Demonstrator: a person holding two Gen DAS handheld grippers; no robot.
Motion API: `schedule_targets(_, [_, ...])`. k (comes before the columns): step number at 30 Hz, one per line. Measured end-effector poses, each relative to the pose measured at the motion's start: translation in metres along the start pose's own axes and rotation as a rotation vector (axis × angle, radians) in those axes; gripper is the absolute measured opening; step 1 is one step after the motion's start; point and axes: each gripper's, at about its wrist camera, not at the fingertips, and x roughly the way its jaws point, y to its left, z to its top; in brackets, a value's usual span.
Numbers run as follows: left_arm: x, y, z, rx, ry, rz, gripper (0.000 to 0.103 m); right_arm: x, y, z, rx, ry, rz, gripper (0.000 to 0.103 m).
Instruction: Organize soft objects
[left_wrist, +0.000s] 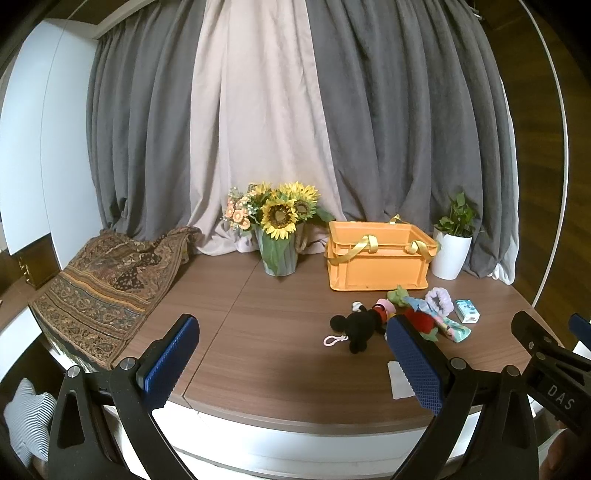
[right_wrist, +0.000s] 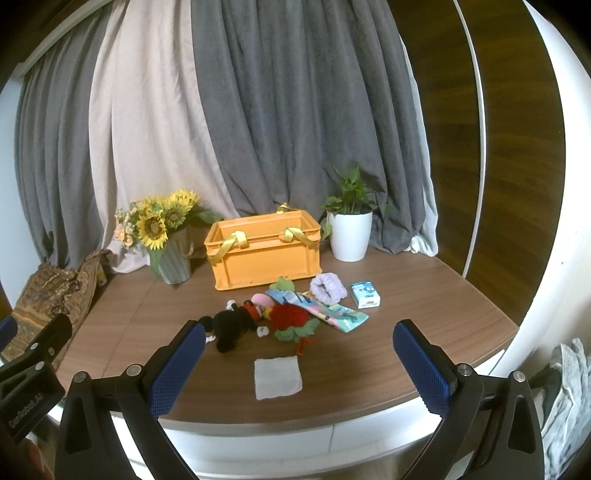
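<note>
We hold both claws spread wide and empty above the near edge of the wooden surface (right_wrist: 424, 295). The left claw (left_wrist: 291, 347) and the right claw (right_wrist: 299, 354) each show two blue pads with a fine knobbly grain on black arms.

Our landmark is the orange crate (right_wrist: 264, 251), a hard plastic box with yellow ribbon handles looped over its rim. Just in front of the crate lies a heap of soft things. Nearest its front wall sits a green plush piece (right_wrist: 282, 284). Further forward from the crate, a black plush mouse (right_wrist: 232, 325) sprawls on its side, touching a red knitted toy (right_wrist: 291, 315) with green leaf-like edges. A flat printed cloth pouch (right_wrist: 332, 314) in pale blue and pink lies beside them. A fluffy lilac scrunchie (right_wrist: 327, 290) curls in a ring in front of the crate's right corner, and a small blue carton (right_wrist: 365, 295) stands just beyond it. Well in front of the crate, closest to us, a thin white square cloth (right_wrist: 277, 376) lies flat.

Left of the crate stands a ribbed pot of sunflowers (right_wrist: 162, 225); right of it, a smooth white pot with a leafy plant (right_wrist: 349, 229).
</note>
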Motion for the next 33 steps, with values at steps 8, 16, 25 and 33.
schedule_targets(8, [-0.0002, 0.0011, -0.0007, 0.001, -0.001, 0.001, 0.103, 0.0008, 0.0, 0.0006, 0.005, -0.003, -0.003, 0.103])
schedule_targets(16, [0.0002, -0.0001, 0.0003, -0.001, -0.002, 0.0, 0.103, 0.0014, -0.0001, 0.003, 0.008, -0.004, -0.005, 0.103])
schedule_targets(25, [0.0007, -0.0019, 0.0001, -0.002, 0.001, -0.001, 0.103, 0.0013, -0.0005, 0.0032, 0.01, -0.005, -0.004, 0.103])
schedule_targets(33, [0.001, -0.0049, 0.0004, -0.003, 0.003, -0.003, 0.103, 0.0011, -0.0009, 0.0031, 0.009, -0.004, -0.004, 0.103])
